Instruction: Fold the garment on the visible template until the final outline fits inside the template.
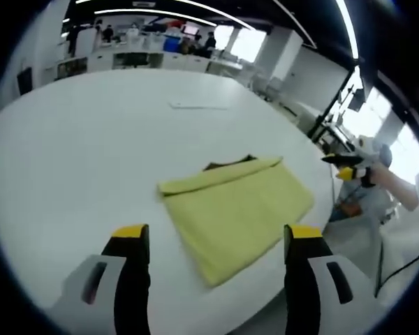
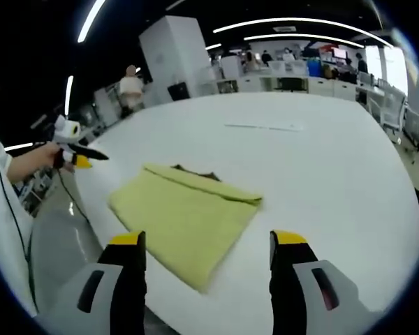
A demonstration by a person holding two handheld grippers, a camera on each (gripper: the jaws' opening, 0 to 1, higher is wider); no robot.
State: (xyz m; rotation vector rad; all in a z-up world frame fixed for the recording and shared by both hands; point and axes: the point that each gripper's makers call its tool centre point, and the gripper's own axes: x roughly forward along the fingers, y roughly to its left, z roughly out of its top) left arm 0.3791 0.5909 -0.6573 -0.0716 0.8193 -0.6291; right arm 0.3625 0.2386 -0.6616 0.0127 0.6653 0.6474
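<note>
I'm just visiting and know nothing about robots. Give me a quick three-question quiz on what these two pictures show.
1. True or false: the yellow garment lies folded on the white table.
2. The left gripper is: A open and empty, B shut on the garment, C shut on a paper strip.
3. Fill in: at the garment's far edge, a ____ patch peeks out.

Key: 1 true; 2 A; 3 dark. The right gripper is open too.
</note>
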